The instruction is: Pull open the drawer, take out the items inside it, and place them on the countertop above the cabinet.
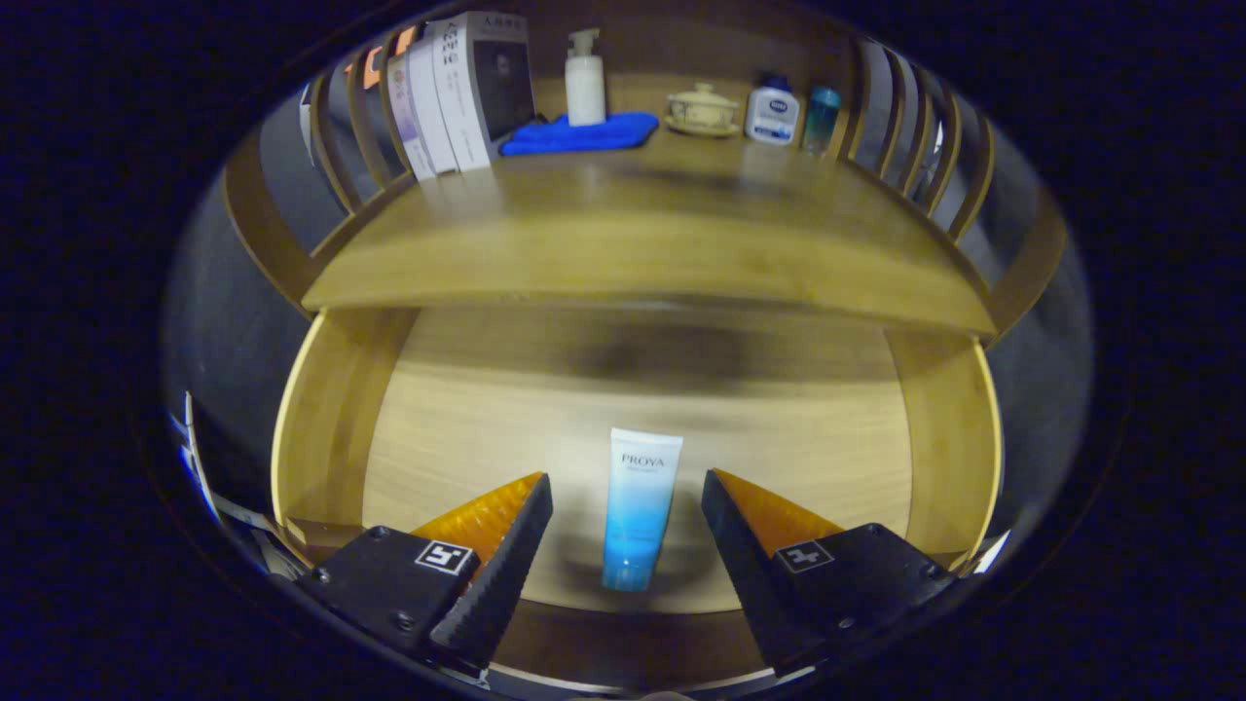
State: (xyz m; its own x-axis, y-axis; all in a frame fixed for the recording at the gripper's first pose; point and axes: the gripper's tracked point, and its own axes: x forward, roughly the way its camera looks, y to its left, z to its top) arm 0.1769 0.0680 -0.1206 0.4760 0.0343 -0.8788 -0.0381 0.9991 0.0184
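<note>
The drawer (341,419) is pulled open, and the claw (628,497) looks down into it from above the near edge. Its two fingers (506,545) are spread wide apart and hold nothing. They tilt down toward the wooden floor of the drawer.

A tube (638,511) lies on the drawer floor, right between the two fingers. It is white at the far end and blue at the near end, where its cap is. Neither finger touches it; there is a gap on each side. The tube lies nearly straight along the way the fingers point.

Above the drawer is the countertop (642,243), with curved wooden rails on its left and right sides. At the far back of it are some things. On the left, a few boxes (467,92) stand upright and lean a little. Next to them lies a blue cloth (579,134), with a white pump bottle (585,83) standing on it. Farther right sit a small lidded bowl (702,107), a white bottle (773,112) and a small teal bottle (821,119).
</note>
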